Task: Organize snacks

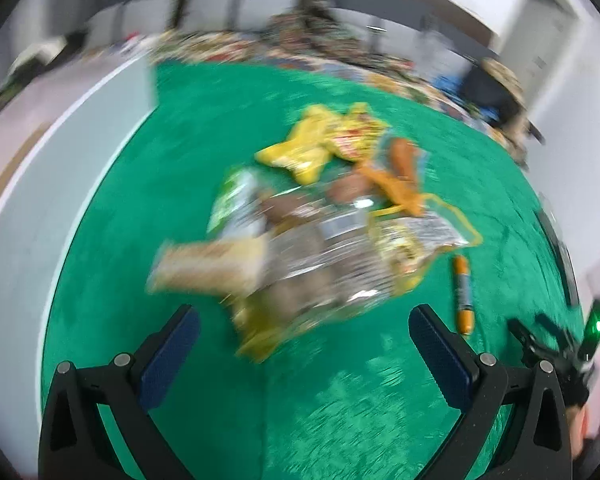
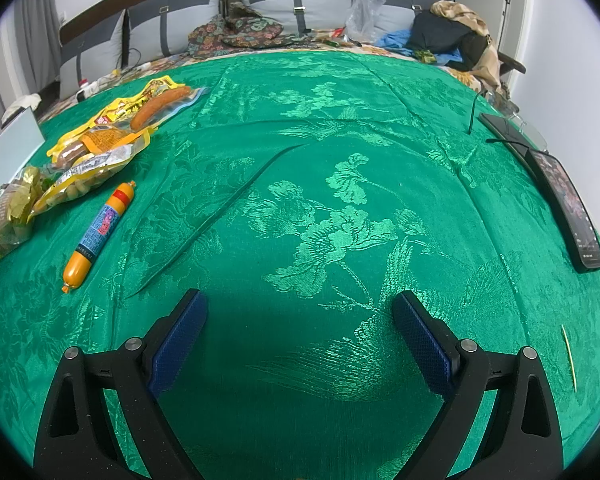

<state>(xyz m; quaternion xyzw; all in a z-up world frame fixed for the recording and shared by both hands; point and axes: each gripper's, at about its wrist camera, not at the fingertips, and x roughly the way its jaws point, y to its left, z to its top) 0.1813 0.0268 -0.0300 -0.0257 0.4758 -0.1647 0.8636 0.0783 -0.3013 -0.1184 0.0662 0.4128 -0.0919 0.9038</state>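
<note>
Both claws wide and holding nothing: the left claw (image 1: 304, 344) hangs just short of the snack pile (image 1: 320, 224), the right claw (image 2: 300, 332) over bare green patterned cloth (image 2: 340, 208) on the bed, with the snacks far off to its left. The left view is badly blurred, so no print reads there. In the right view, the clear packs carry their contents in plain sight: the farthest pack (image 2: 168, 100) holds 1 long orange-brown sausage, its long axis running away from the claw and rightward; a yellow-edged pack (image 2: 100, 142) nearer in holds a darker sausage; next comes a printed bag (image 2: 88, 174) of pale pieces, then a gold-foil bag (image 2: 8, 212) at the far left edge. Print on all of them is too small to read. Nearest the right claw lies 1 loose sausage stick (image 2: 100, 236), orange ends, blue label with a red band, pointing away from the claw and slightly right, its crimped tip toward us. To the right claw's far right, 2 dark phones (image 2: 568, 204) lie end to end at the cloth's edge.
</note>
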